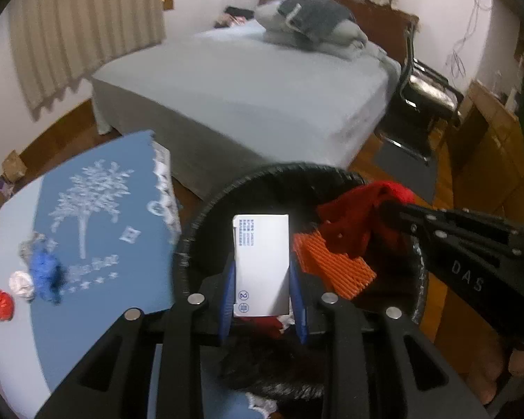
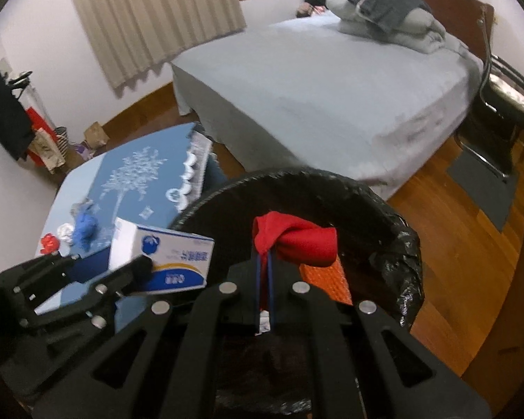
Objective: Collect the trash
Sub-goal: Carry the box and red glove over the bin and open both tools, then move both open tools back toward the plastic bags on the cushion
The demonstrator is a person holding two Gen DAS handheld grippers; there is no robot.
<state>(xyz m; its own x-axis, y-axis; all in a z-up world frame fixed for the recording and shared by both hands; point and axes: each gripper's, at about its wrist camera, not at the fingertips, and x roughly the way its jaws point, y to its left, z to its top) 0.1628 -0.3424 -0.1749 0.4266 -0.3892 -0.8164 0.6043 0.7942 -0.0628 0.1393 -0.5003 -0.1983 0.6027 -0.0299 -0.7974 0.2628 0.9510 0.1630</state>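
A bedroom with a grey bed and wood floor; a blue-clothed bench stands left of a black-lined bin. Near the bench's left edge lie crumpled scraps, still to collect. The left tool grips a white carton, jaws part open on its sides, over the bin's mouth. The right tool is pinched tight on a red cloth above the bin. Best to let each go well inside the rim, one at a time
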